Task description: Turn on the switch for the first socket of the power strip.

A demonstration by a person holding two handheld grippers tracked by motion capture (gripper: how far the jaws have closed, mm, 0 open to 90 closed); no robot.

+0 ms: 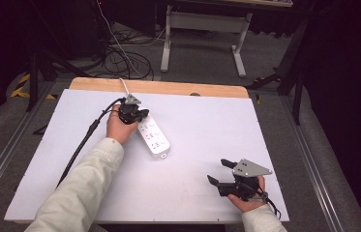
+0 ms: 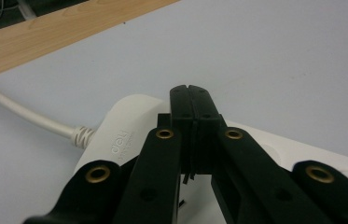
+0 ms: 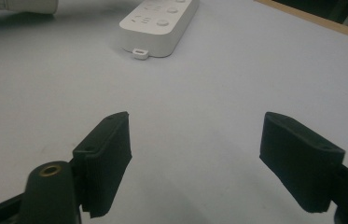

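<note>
Over the power strip (image 1: 153, 136) — left tool (image 2: 191, 95) closed, right tool (image 3: 195, 163) wide.

Left gripper (image 2: 191, 100) jaws pressed together, covering the middle of the power strip (image 2: 129, 121) beneath them; nothing visible between the pads. Strip's far end cut off by the frame edge beyond the right gripper (image 3: 195, 161). Cord (image 2: 22, 112) leaves frame left of the left gripper. Socket markings too small to read from above
</note>
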